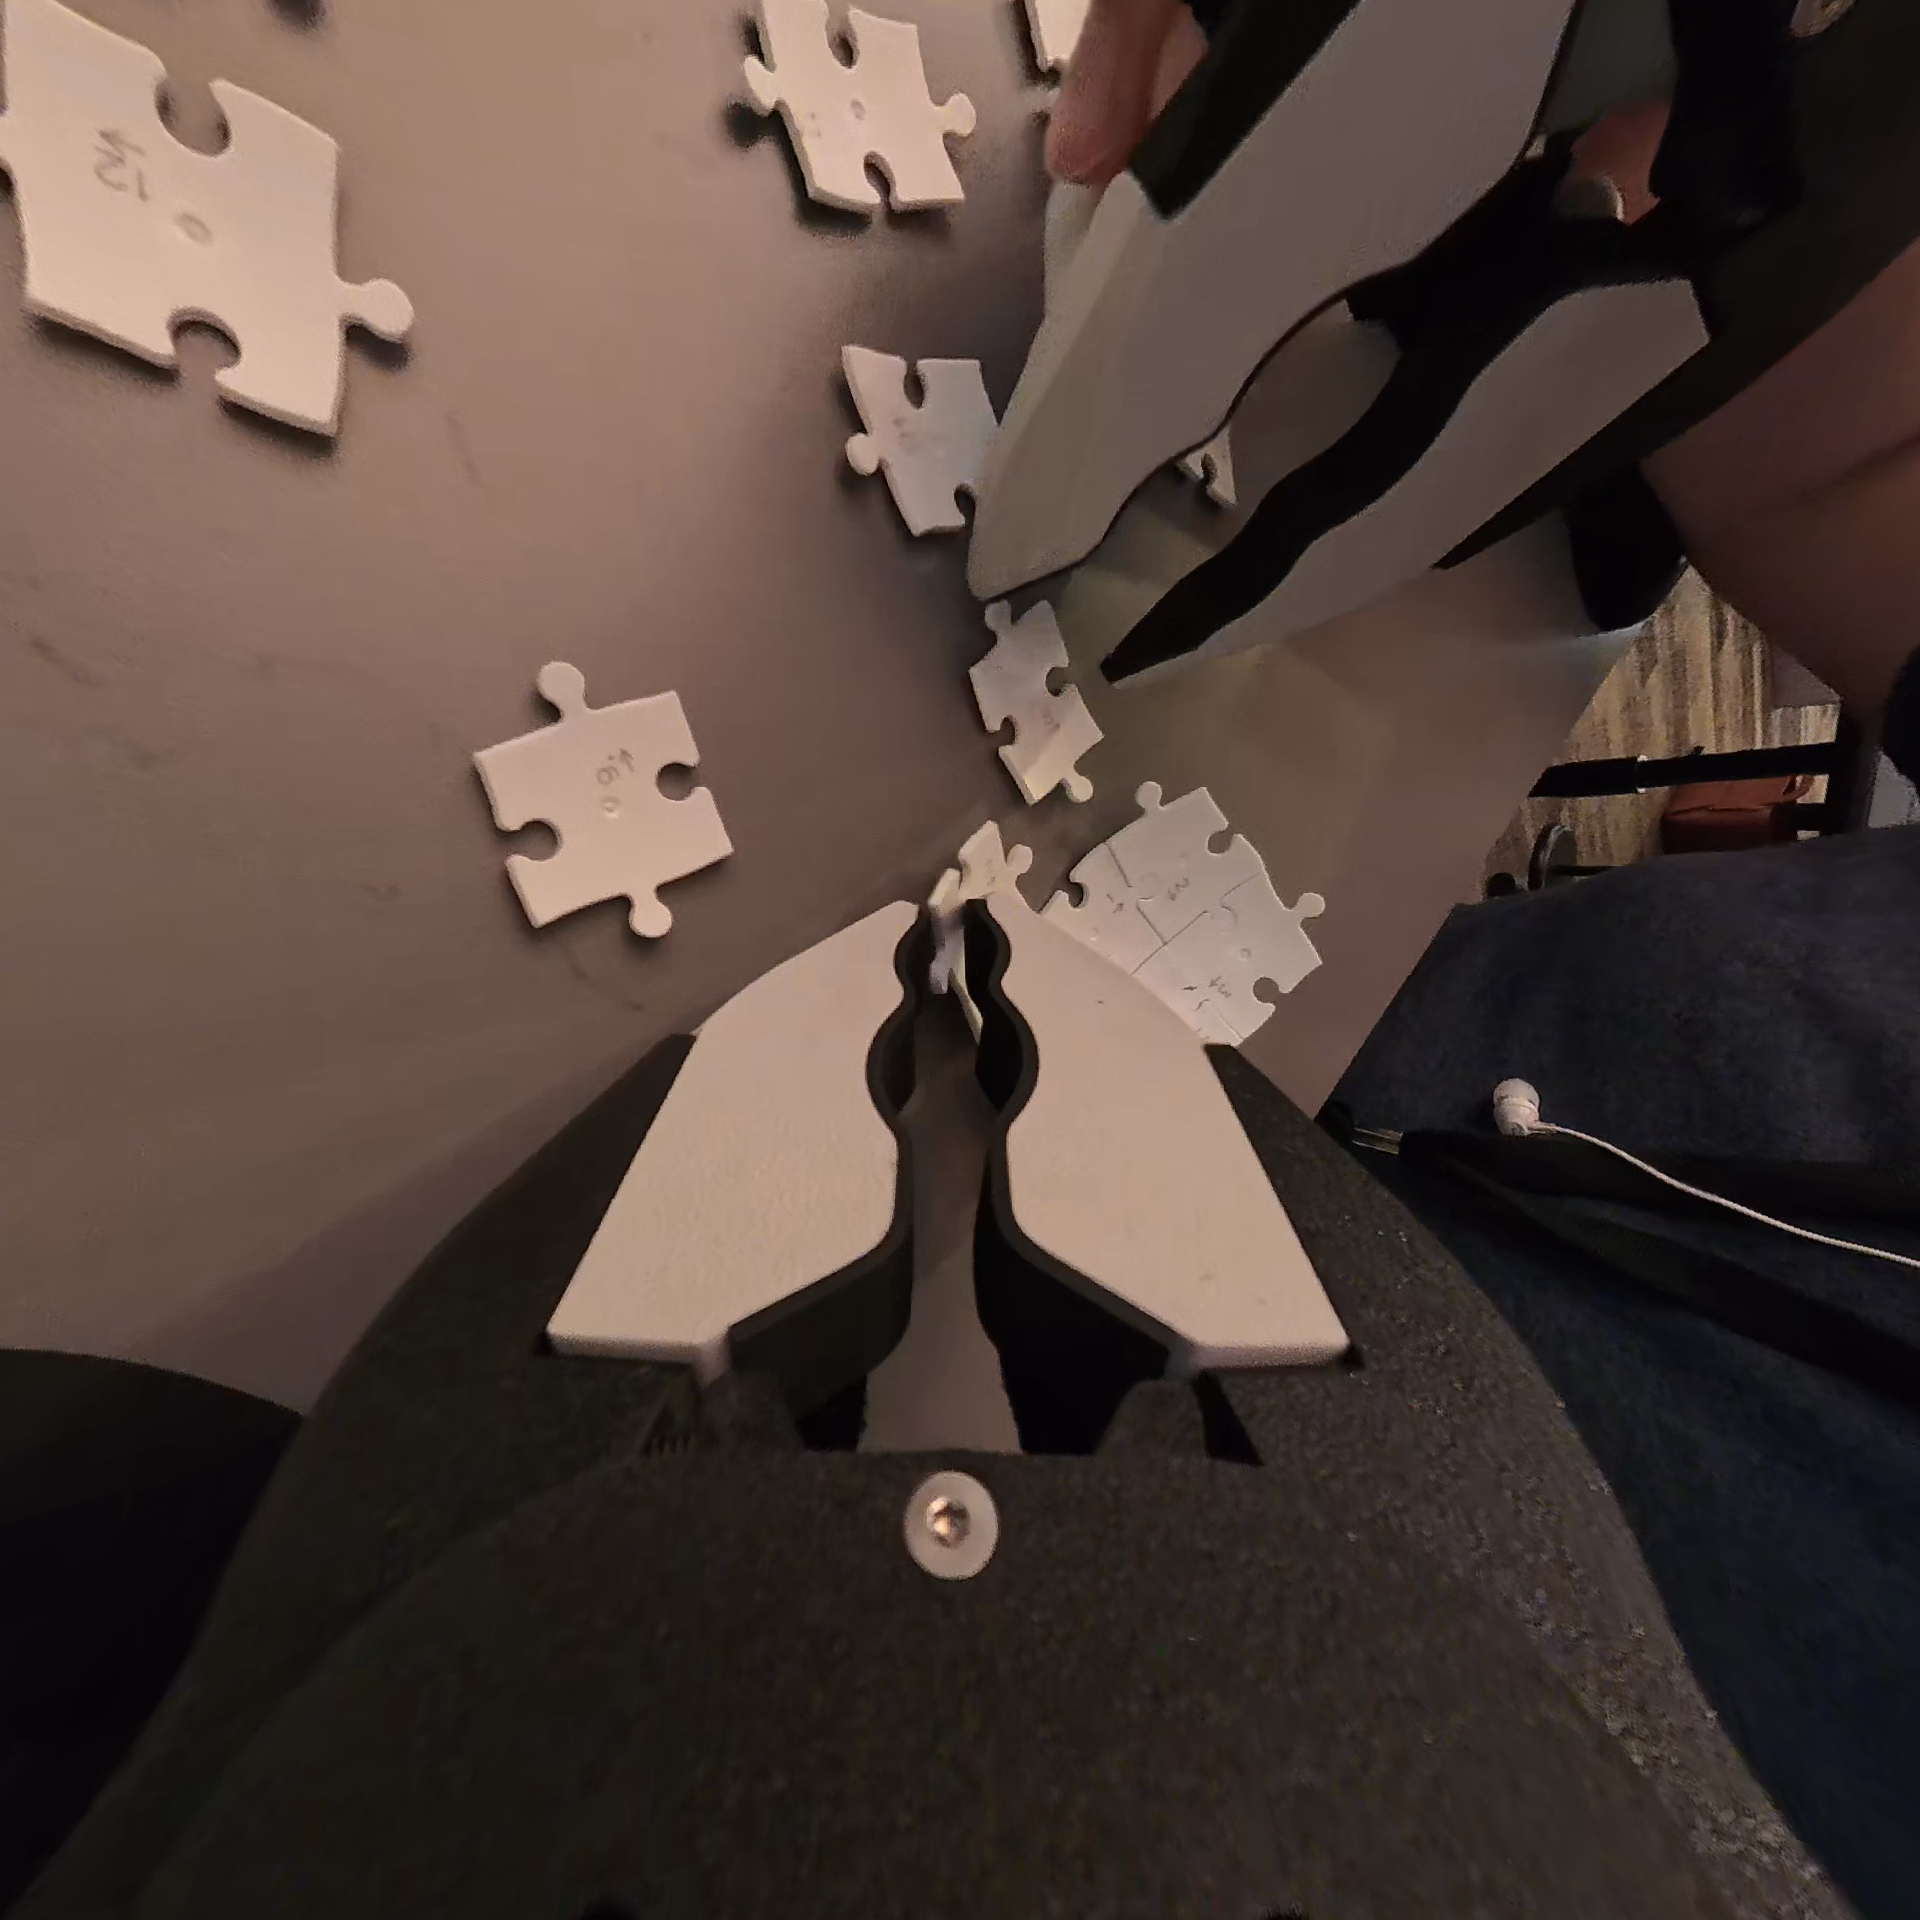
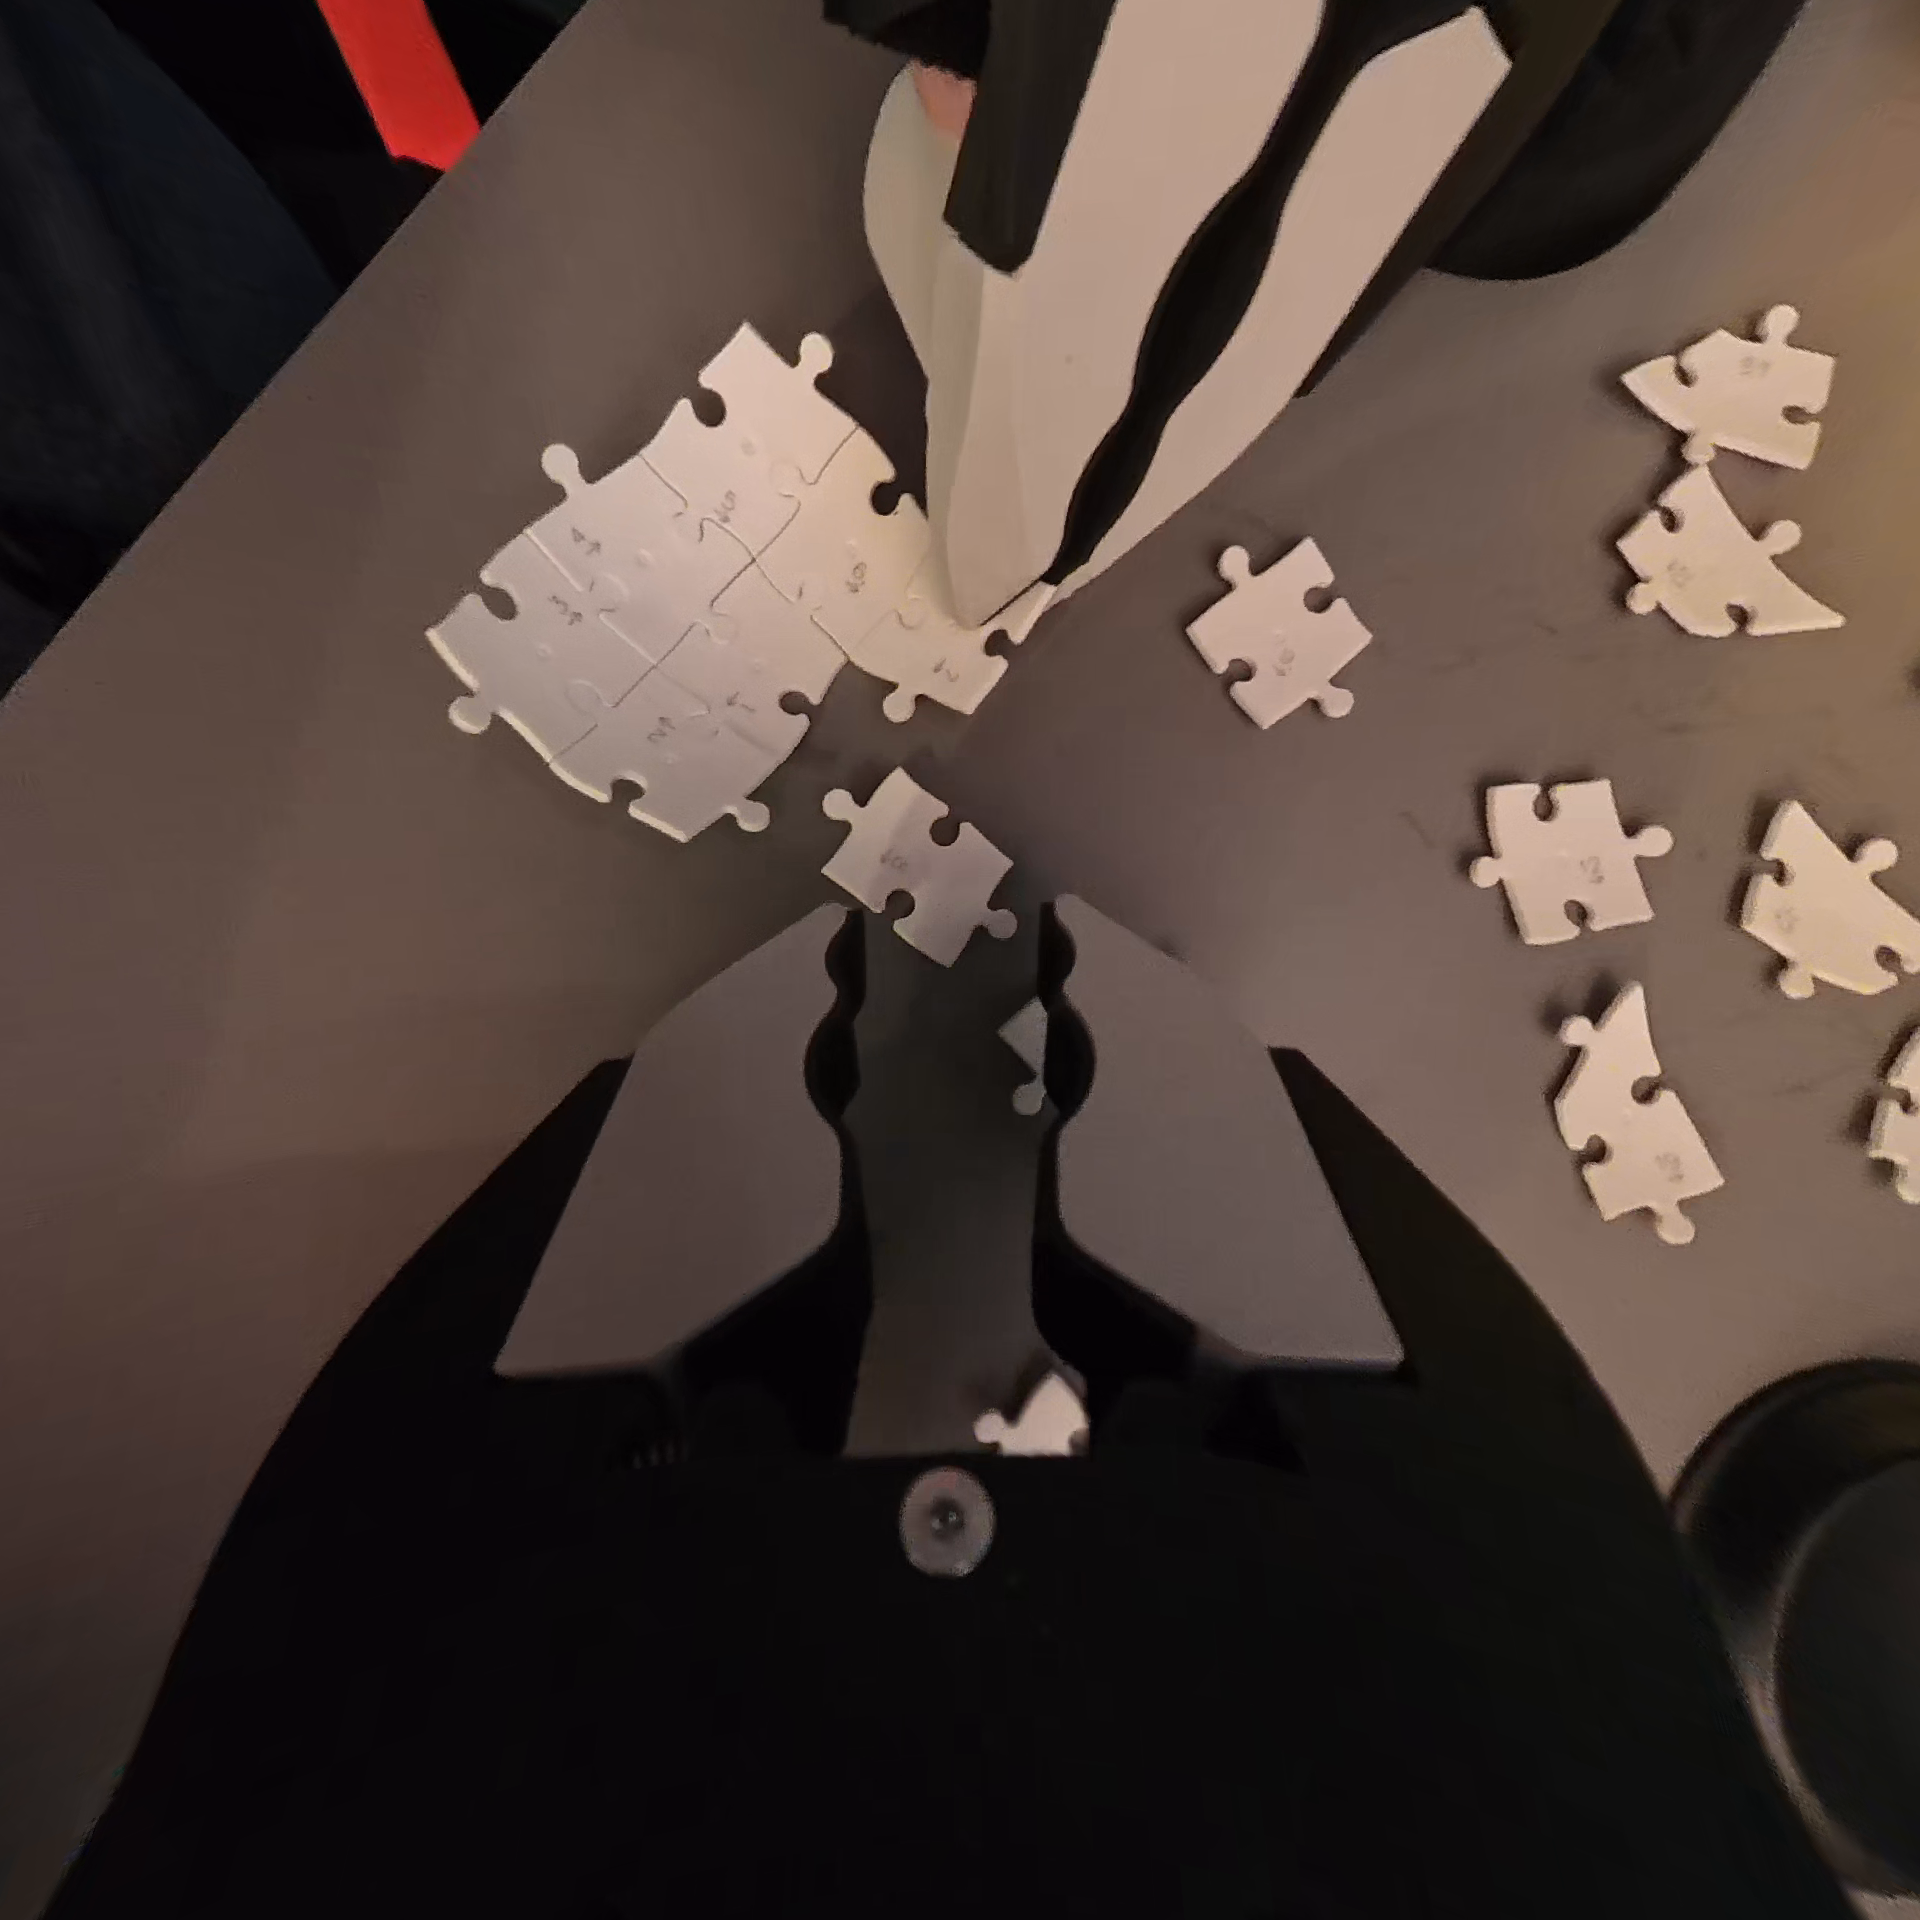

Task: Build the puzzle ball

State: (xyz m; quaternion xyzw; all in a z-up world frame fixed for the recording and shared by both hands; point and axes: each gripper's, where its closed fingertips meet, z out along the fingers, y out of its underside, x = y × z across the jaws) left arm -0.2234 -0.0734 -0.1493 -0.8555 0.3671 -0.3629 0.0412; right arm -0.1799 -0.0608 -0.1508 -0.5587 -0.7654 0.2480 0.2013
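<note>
grey table (image 2: 260, 935), white pieces scattered. left gripper (image 1: 951, 925) pinches a puzzle piece (image 1: 982, 868) at the joined patch (image 2: 665, 613); right gripper (image 2: 951, 925) gapes empty. seat tabs squarely, press gently.

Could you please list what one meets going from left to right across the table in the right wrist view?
Joined patch of puzzle pieces → left gripper shut on a piece at the patch's edge → single loose piece → scattered loose pieces near the right edge.

A curved patch (image 2: 665, 613) of joined white pieces lies on the grey table. One white piece (image 2: 951, 660) is held at its edge. A loose piece (image 2: 920, 868) lies just beside; others (image 2: 1564, 878) are scattered farther off.
</note>
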